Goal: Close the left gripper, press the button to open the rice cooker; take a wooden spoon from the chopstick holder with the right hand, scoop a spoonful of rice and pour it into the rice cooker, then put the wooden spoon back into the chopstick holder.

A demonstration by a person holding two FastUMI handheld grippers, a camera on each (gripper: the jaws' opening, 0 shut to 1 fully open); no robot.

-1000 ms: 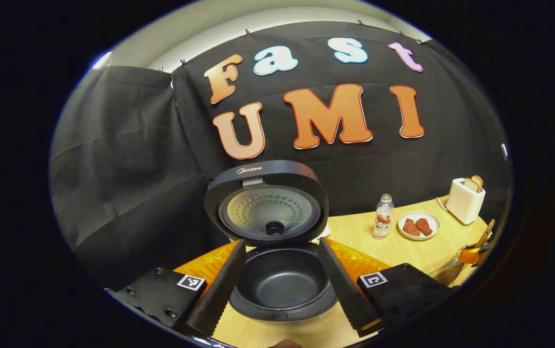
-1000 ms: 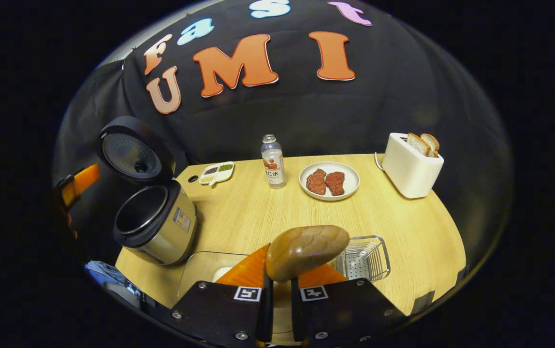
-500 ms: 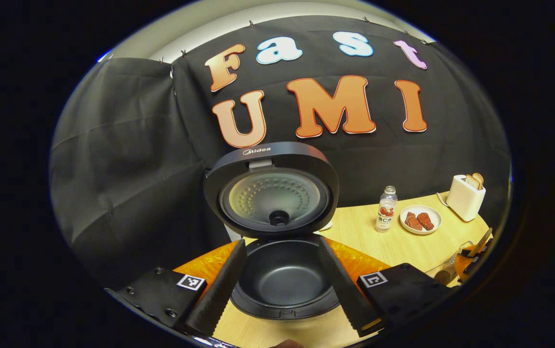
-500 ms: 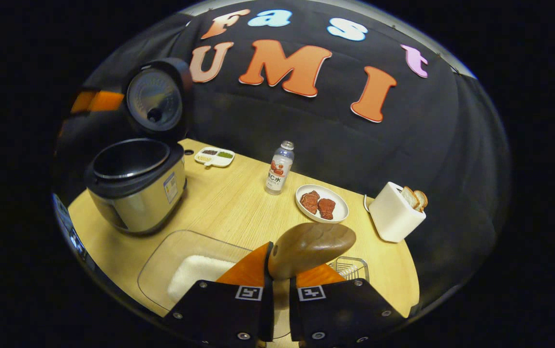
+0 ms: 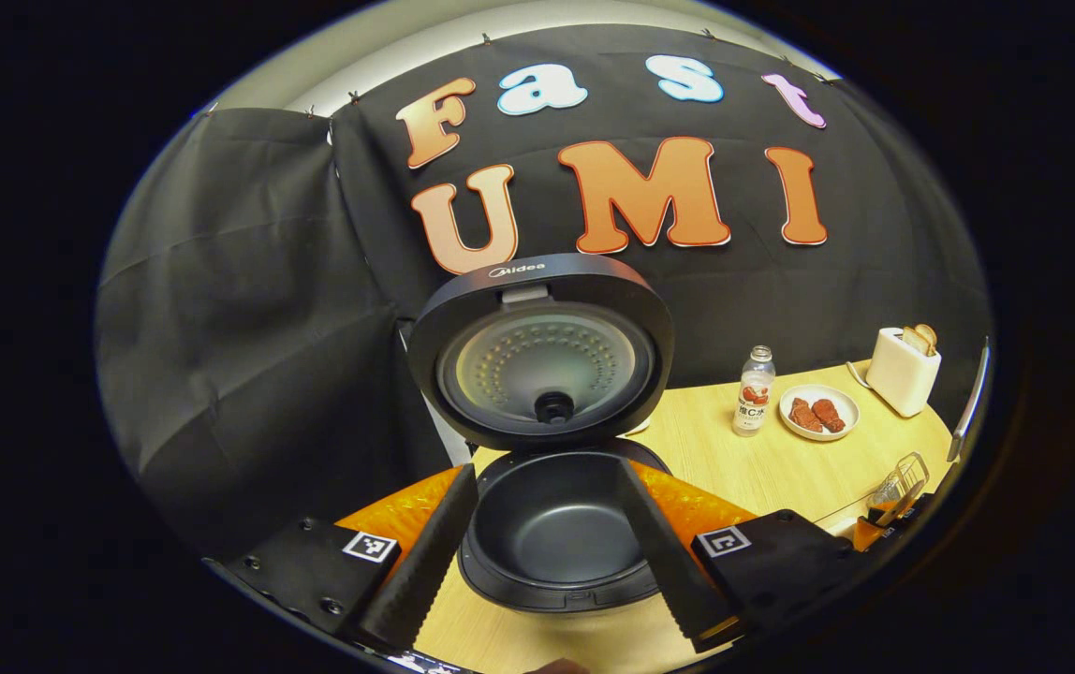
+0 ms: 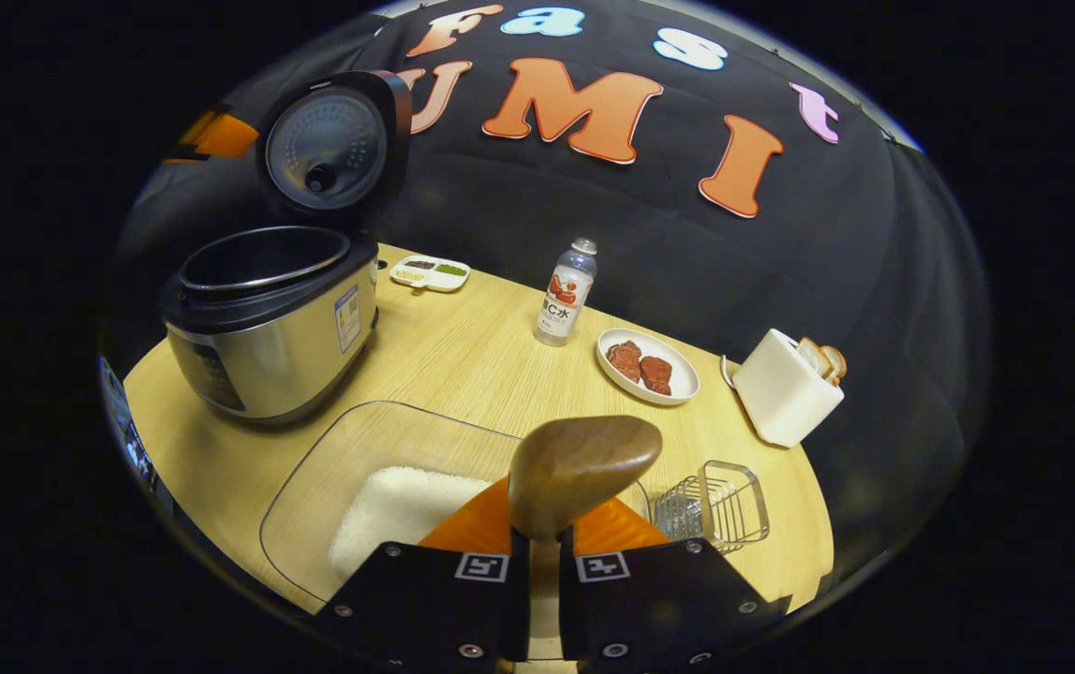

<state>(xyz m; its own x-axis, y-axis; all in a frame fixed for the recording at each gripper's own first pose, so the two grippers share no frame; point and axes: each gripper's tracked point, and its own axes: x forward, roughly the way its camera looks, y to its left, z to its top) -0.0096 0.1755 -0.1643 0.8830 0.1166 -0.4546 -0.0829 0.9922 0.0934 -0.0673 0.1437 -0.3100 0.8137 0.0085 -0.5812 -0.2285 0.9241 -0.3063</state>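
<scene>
The rice cooker point(image 5: 556, 534) stands open in the left gripper view, its lid point(image 5: 542, 351) upright and its dark inner pot bare. My left gripper point(image 5: 547, 562) hangs open just in front of the pot, fingers spread to either side. In the right gripper view my right gripper point(image 6: 537, 562) is shut on the handle of the wooden spoon point(image 6: 584, 463), whose bowl sticks up ahead. Below and left of the spoon lies white rice point(image 6: 397, 505) in a clear container point(image 6: 313, 468). The wire chopstick holder point(image 6: 715, 501) sits to the right. The rice cooker point(image 6: 266, 309) stands far left.
On the wooden table point(image 6: 472, 365) stand a drink bottle point(image 6: 566, 292), a plate with meat point(image 6: 647, 365), a white toaster with bread point(image 6: 786, 386) and a small divided dish point(image 6: 430, 271). The table's front edge curves near the container.
My right gripper, still holding the spoon, has swung left and come lower over the rice container. The left gripper has shifted slightly before the open cooker and stays open.
</scene>
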